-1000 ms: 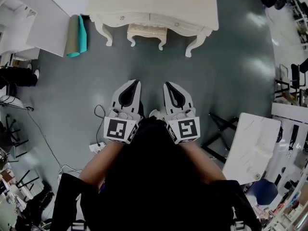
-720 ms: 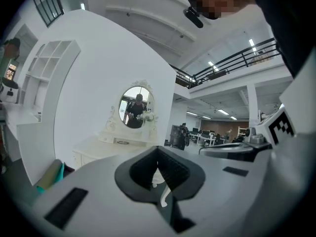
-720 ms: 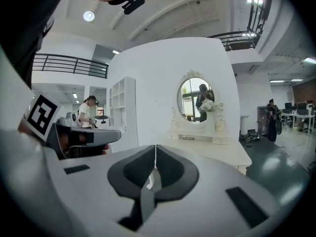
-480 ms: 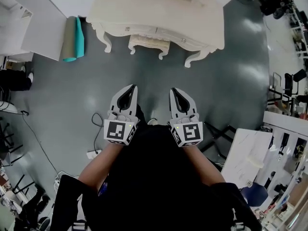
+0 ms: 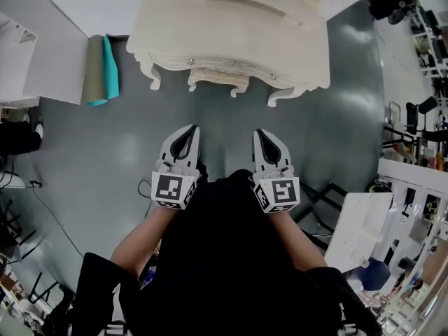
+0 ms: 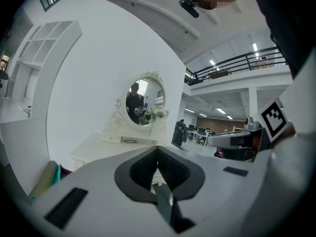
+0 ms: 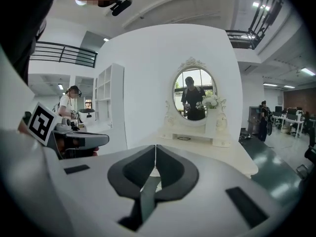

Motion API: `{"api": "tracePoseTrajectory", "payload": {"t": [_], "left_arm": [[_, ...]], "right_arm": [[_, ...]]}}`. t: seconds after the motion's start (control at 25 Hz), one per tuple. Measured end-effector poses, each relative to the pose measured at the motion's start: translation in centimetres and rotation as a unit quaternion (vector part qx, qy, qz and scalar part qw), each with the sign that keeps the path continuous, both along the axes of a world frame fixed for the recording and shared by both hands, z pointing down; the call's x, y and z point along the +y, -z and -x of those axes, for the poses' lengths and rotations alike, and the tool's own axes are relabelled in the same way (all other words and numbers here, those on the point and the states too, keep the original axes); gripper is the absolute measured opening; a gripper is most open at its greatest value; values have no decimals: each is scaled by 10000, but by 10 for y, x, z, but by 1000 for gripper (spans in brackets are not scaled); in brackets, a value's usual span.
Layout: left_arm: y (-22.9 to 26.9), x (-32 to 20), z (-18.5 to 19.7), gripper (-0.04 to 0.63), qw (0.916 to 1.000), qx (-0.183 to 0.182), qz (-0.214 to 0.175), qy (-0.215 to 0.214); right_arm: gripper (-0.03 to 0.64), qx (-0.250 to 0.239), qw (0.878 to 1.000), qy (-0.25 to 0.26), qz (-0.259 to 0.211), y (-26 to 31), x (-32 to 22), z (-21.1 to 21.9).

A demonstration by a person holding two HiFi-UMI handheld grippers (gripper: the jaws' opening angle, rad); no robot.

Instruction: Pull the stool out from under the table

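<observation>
Stool (image 5: 217, 78) sits tucked under the cream bench (image 5: 231, 19). Left tongs (image 5: 187, 131) and right tongs (image 5: 263, 133) are both pressed together, empty, side by side, well apart from it.

Grey floor (image 5: 224, 117) bare from left claw (image 5: 192, 127) and right claw (image 5: 259, 132) to surface (image 5: 231, 26). Stool (image 5: 217, 78) tucked between front legs (image 5: 155, 81). Rolled mats (image 5: 103, 68) left, white folding table (image 5: 360, 222) right, both well aside.

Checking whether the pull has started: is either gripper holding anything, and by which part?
Nothing is held. The left gripper and right gripper are both shut and empty, short of the stool under the dressing table.
</observation>
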State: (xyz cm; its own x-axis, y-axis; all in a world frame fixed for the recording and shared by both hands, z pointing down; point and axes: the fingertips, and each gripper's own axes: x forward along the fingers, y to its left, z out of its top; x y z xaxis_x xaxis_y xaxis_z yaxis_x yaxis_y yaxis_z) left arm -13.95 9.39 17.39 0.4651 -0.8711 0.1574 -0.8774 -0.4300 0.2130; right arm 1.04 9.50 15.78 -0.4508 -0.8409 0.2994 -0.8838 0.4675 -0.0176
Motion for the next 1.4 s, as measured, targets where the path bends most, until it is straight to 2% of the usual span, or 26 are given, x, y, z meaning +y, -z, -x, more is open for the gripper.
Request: {"api": "tracePoseTrajectory", "payload": {"t": [0.2, 0.32, 0.52, 0.8, 1.08, 1.24, 1.4], "left_arm": [[-10, -23, 14, 3, 9999, -58, 24, -102], [-10, -31, 19, 3, 9999, -79, -97, -25], [-22, -51, 14, 4, 9999, -145, 18, 19], [-49, -83, -4, 3, 9991, -346, 223, 97], [-86, -128, -21, 3, 9969, -460, 473, 418], [-118, -146, -27, 5, 9946, -570, 625, 595], [-155, -161, -22, 4, 9931, -699, 725, 599]], "right_arm": [[20, 13, 9994, -281, 208, -18, -17, -1], [20, -221, 9974, -519, 444, -26, -29, -9], [20, -108, 9981, -515, 321, -32, -56, -17], [20, -147, 9966, -700, 419, -63, -101, -60], [20, -257, 9973, -334, 597, -104, -153, -76], [20, -130, 9974, -12, 711, -137, -173, -77], [20, -62, 9970, 40, 774, -170, -182, -76]]}}
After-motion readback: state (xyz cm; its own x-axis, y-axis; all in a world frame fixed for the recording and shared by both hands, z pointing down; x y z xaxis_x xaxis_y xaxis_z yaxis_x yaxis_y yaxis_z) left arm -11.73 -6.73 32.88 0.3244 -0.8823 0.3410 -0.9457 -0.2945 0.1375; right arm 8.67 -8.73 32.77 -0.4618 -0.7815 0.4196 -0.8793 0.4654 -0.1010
